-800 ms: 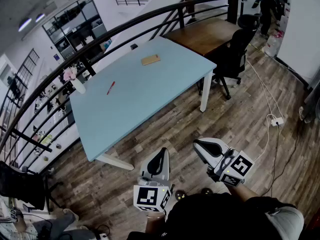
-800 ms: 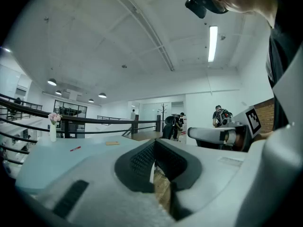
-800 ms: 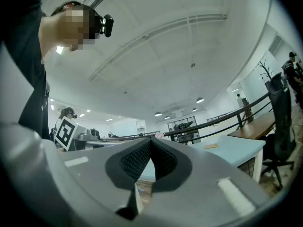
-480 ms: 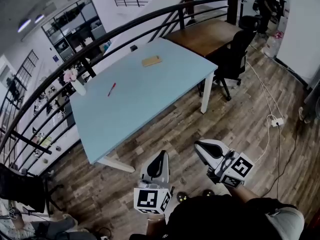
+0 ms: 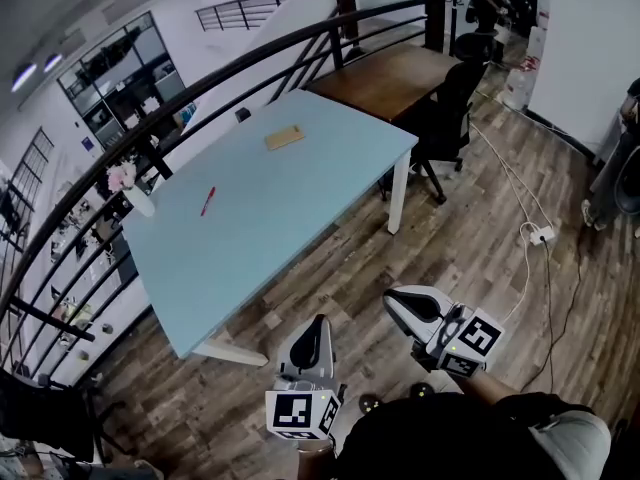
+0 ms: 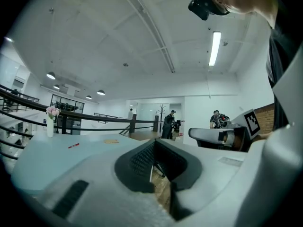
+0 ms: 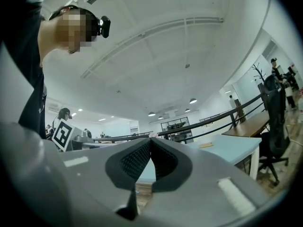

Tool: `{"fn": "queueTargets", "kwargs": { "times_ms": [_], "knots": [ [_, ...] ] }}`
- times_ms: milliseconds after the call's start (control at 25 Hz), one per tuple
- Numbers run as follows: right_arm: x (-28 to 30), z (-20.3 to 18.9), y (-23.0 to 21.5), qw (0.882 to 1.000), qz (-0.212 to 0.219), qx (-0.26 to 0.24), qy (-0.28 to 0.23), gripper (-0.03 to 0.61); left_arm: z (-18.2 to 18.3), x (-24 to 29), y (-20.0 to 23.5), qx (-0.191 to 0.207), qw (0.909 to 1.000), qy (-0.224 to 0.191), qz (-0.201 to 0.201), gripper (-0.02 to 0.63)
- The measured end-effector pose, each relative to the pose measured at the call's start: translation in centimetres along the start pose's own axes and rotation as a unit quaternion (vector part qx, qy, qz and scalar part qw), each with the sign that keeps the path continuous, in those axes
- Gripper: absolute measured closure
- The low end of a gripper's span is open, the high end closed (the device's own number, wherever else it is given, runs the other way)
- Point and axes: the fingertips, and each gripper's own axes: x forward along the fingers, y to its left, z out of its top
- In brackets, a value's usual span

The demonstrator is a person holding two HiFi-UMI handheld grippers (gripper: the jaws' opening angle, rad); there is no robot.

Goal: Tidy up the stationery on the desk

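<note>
The left gripper (image 5: 318, 328) is clenched, its two dark ribbed pads pressed tip to tip with nothing between them. The right gripper (image 5: 404, 304) is closed the same way and also empty. Both are held low and close to the person's body over the wooden floor (image 5: 400, 238), touching nothing, and both point toward the light blue desk (image 5: 270, 203), which stands well apart from them, ahead and to the left. On that desk lie the two stationery items that can be seen: a red pen (image 5: 207, 201) toward its left part, and a flat tan notepad (image 5: 285, 137) farther off, near the far edge. The pen's long axis runs roughly away from the person, tilted slightly to the right. The notepad's long side follows the desk's far edge. A vase of pink flowers (image 5: 125, 182) stands at the far left corner, near the pen but not touching it. The left gripper is the nearer one to the pen, so it looks the likelier to take it. First the person has to close the gap to the desk, and the jaws must part before any grasp.
</note>
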Motion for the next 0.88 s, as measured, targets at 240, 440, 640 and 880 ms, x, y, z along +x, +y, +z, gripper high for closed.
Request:
{"fn": "queueTargets", "kwargs": {
  "times_ms": [240,440,640,880],
  "knots": [
    [1.6,-0.1,0.8,1.0,-0.015,-0.006,-0.001,0.572,-0.1,-0.4,2.0,-0.007,0.9999,-0.008,-0.012,0.615],
    [2.1,-0.6,0.7,1.0,-0.02,-0.01,0.006,0.572,-0.3,-0.5,2.6,-0.013,0.9996,-0.012,-0.021,0.615],
    [2.5,-0.7,0.6,1.0,-0.009,-0.003,0.004,0.572,-0.6,-0.9,3.1,-0.012,0.9998,-0.011,-0.012,0.615],
    [5.0,-0.4,-0.3,1.0,0.023,0.011,0.002,0.572,-0.3,-1.0,5.2,-0.012,0.9994,-0.007,0.031,0.615]
  ]
}}
